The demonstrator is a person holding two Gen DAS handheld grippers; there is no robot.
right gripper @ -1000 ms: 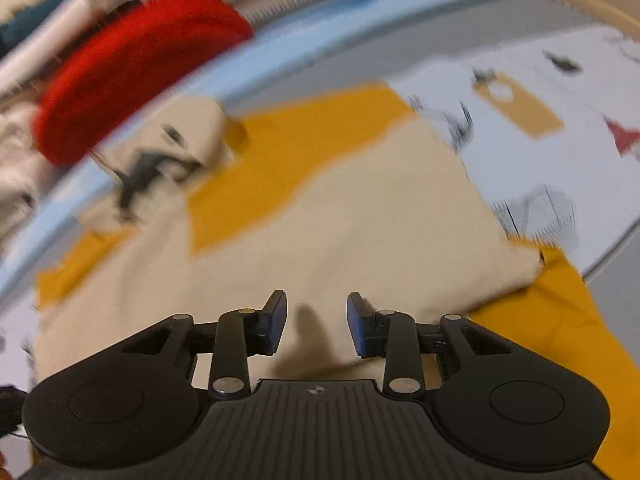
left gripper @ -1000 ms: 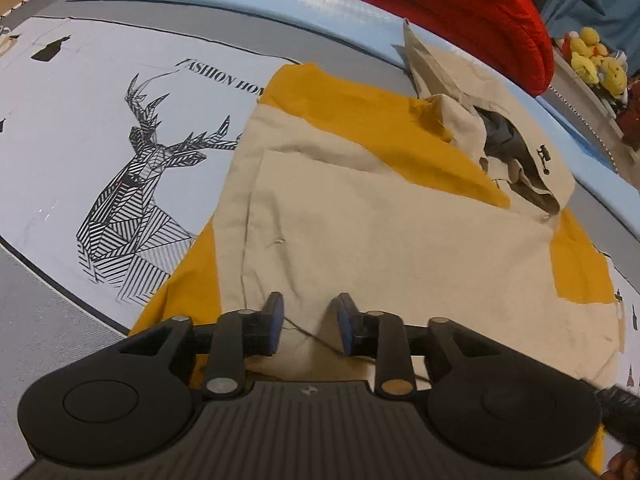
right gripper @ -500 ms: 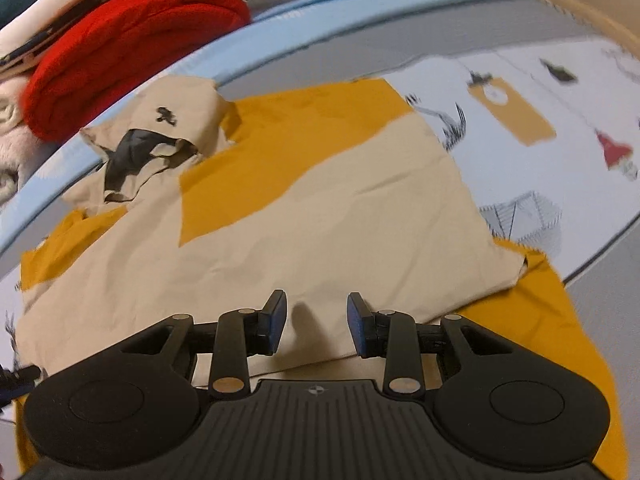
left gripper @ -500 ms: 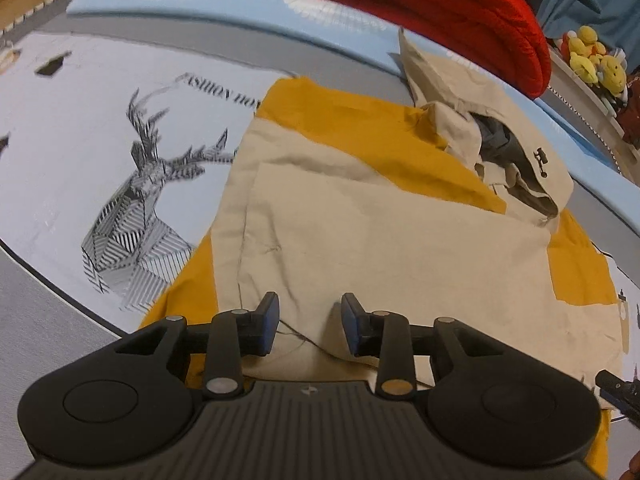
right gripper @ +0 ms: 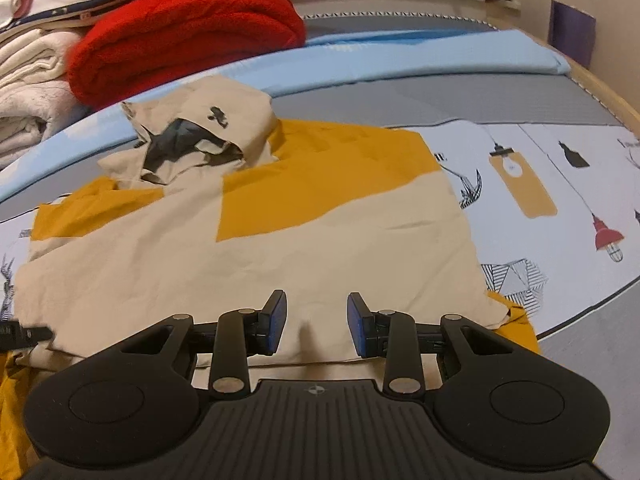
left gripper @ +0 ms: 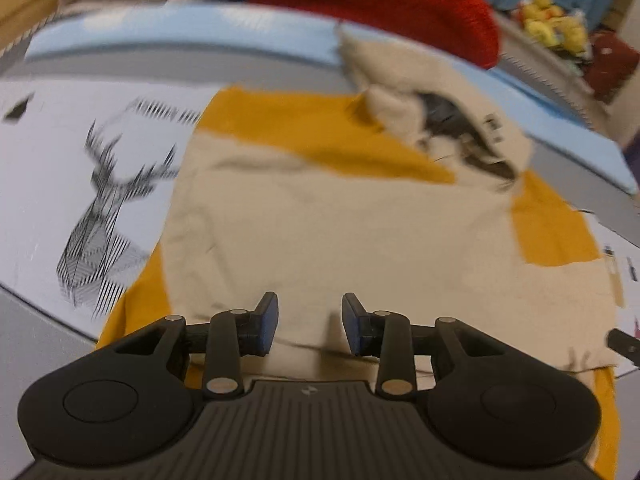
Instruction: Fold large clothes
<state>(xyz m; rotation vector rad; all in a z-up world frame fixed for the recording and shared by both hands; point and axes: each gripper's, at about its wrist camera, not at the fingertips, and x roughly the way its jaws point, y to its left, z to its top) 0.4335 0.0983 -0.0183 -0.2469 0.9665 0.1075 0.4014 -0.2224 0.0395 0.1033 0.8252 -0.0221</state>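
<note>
A beige and mustard-yellow hooded garment [left gripper: 340,220] lies spread on the bed, its hood [left gripper: 448,120] at the far end. It also shows in the right wrist view [right gripper: 260,248], hood [right gripper: 200,136] at the far left. My left gripper [left gripper: 310,322] is open and empty over the garment's near hem. My right gripper [right gripper: 316,320] is open and empty over the same hem, further right. The tip of the other gripper [right gripper: 20,334] shows at the left edge of the right wrist view.
The bed has a printed sheet with a deer drawing [left gripper: 104,216] at left and lamp pictures [right gripper: 520,184] at right. A red blanket [right gripper: 184,32] and white folded cloths [right gripper: 28,96] lie behind the hood. Plush toys [left gripper: 548,16] stand at the back.
Both grippers have risen and tilted slightly over the hem, the jaws staying open. The garment has not moved.
</note>
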